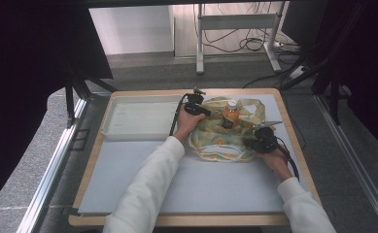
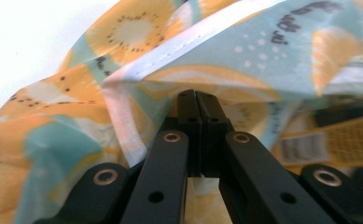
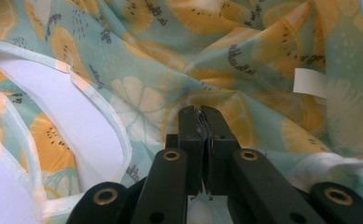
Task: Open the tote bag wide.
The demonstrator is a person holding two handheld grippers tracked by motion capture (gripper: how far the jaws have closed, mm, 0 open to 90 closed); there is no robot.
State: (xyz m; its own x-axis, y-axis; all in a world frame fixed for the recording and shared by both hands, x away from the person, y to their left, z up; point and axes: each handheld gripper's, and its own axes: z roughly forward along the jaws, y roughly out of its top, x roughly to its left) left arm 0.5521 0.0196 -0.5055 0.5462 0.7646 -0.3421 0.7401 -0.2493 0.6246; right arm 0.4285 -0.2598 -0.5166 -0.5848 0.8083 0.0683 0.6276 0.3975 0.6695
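Bag: fruit-print bag point(image 1: 225, 138) lay on the counter point(image 1: 143, 179), bottle point(image 1: 231, 112) standing inside.
Left tongs point(image 2: 196, 95): clamped on bag rim.
Right tongs point(image 3: 201, 112): clamped on fabric.
Advice: spreading the mouth evenly seemed wise, without tipping the bottle.

A shallow white tray point(image 1: 137, 118) lies on the grey mat point(image 1: 143, 174), in the far-left corner of the table point(image 1: 88, 169). Its long side runs along the far edge, and nothing lies in it. The mat covers nearly all of the tabletop, leaving a light wooden border exposed along the left, far and near edges.

Beyond the far edge, a white metal frame point(image 1: 236, 30) stands on grey carpet point(image 1: 147, 73), with loose dark cables point(image 1: 235, 44) coiled on the floor between its legs. Dark curtains point(image 1: 21, 73) hang at both sides of the table. Metal rails point(image 1: 50, 165) run along the floor beside the left and right edges.
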